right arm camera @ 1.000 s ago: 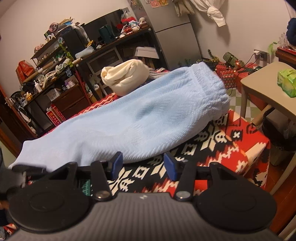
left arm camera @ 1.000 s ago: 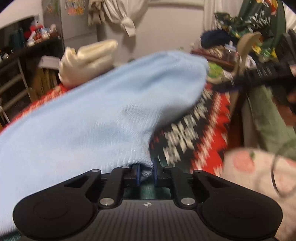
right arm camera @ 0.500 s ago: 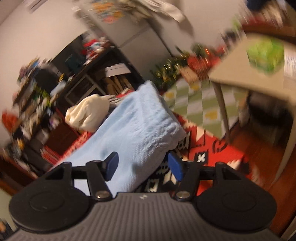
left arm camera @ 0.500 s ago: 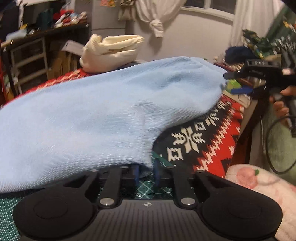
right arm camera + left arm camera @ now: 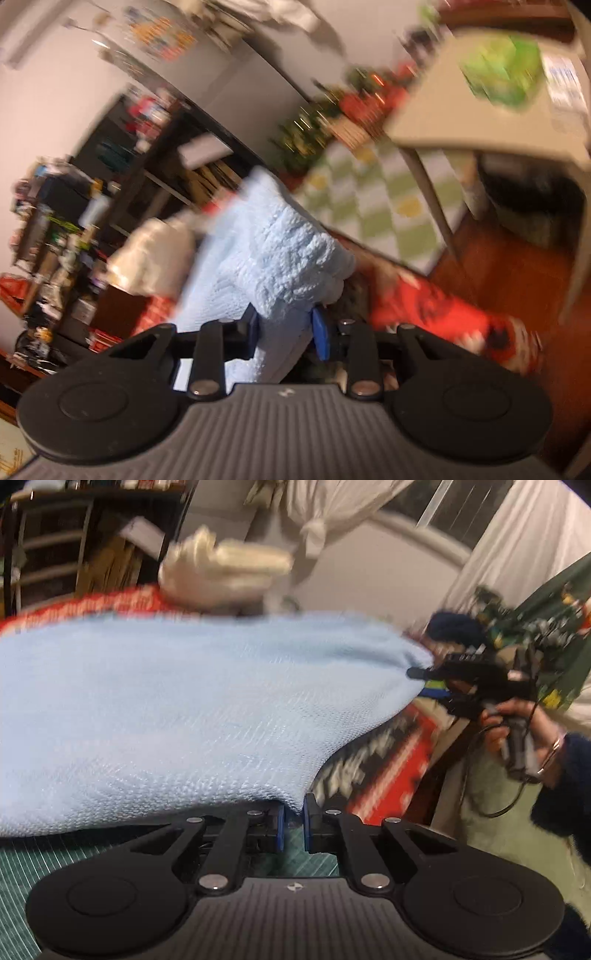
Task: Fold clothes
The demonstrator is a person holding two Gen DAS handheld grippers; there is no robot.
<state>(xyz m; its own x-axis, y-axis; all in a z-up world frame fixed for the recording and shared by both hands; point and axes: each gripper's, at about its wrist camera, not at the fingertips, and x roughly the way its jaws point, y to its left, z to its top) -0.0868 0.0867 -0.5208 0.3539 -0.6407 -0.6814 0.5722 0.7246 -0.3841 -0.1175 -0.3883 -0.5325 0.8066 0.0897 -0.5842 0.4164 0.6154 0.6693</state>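
I hold the soft, limp blue knit garment (image 5: 177, 716) over the patterned surface (image 5: 373, 771) — left hand-held gripper (image 5: 293, 827) pinched on its near hem, right hand-held gripper (image 5: 284, 325) just closing around the bunched waistband — edges grip best.

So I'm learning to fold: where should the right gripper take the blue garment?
At its bunched end corner, coming in along the cloth's length. The light blue garment lies long; the left gripper pinches its other end, and the right gripper, jaws just closing, already straddles that corner.

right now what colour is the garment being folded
Light blue knit garment, clearest in the left wrist view.
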